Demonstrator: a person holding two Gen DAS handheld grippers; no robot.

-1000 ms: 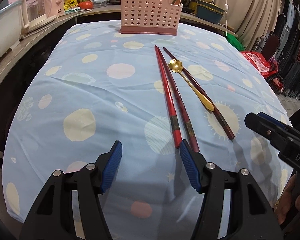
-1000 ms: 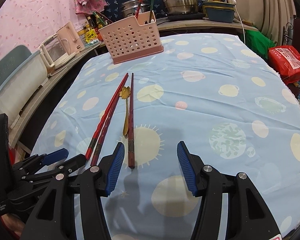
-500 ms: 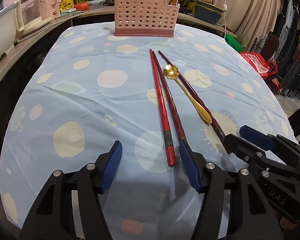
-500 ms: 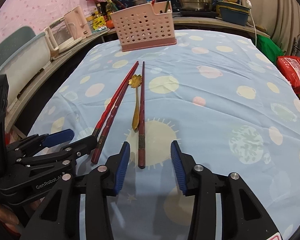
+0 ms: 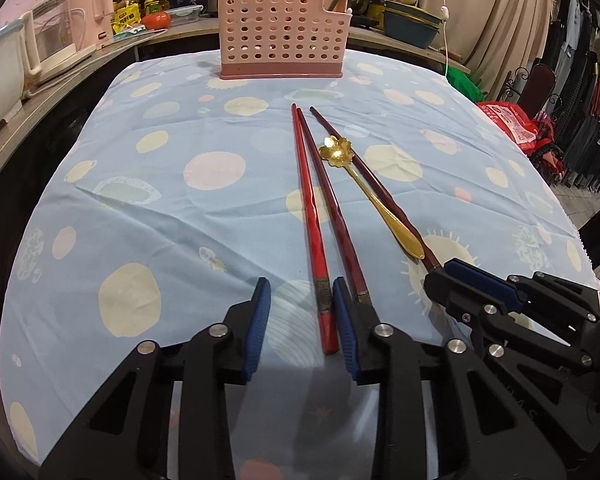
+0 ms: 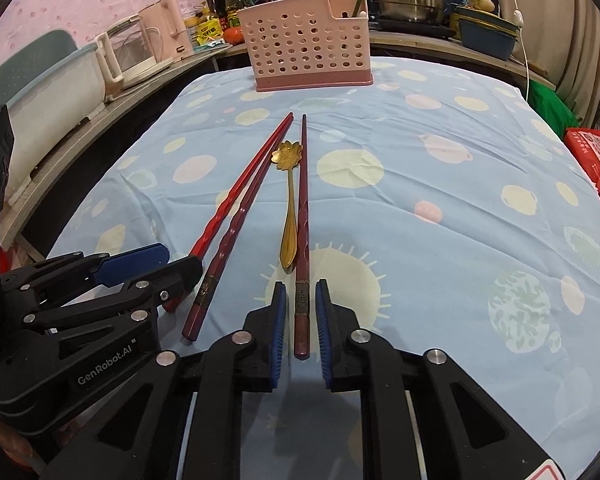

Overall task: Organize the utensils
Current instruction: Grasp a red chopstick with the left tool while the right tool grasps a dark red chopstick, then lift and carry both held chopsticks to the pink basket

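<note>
- Three red chopsticks [image 5: 314, 216] lie flat, lengthwise on the dotted cloth.
- A gold flower-bowled spoon [image 5: 370, 192] lies between them.
- A pink perforated holder [image 5: 282, 36] stands upright behind.

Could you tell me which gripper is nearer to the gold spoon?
Right. The right gripper is closing around the chopstick lying against the gold spoon; the left gripper straddles a red chopstick further away.
</note>
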